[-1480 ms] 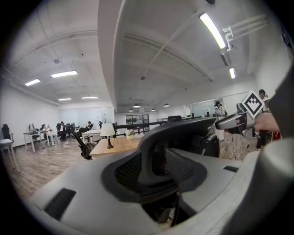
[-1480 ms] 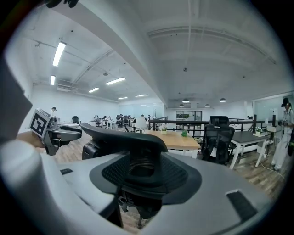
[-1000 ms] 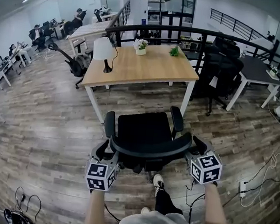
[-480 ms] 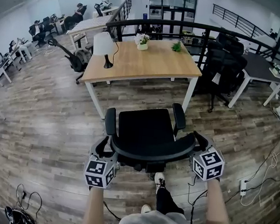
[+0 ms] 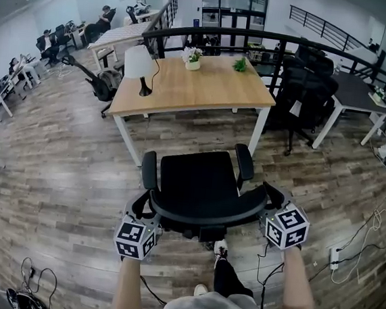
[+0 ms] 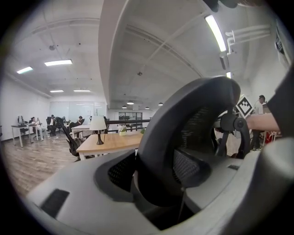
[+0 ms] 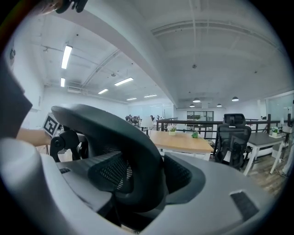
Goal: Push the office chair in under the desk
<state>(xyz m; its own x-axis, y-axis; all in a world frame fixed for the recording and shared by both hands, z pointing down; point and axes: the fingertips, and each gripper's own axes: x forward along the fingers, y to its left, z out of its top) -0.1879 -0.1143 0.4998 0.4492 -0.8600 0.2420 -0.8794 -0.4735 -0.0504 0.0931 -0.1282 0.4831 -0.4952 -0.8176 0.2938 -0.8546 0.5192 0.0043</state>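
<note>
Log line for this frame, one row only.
office chair: not yet under desk | left gripper: open, fingers astride backrest | right gripper: fingers closed on backrest

the right tool (image 7: 149, 180) clasps the office chair (image 7: 105, 124) by its curved back rim; far beyond stands a wooden bench (image 7: 183, 141), a black chair (image 7: 233, 142) at its right.

One lamp (image 5: 139, 65) and two potted plants (image 5: 192, 58) (image 5: 240, 66) on the near desk (image 5: 199, 90), one chair (image 5: 200, 182) before it, two tools (image 5: 144, 211) (image 5: 269, 200).
</note>
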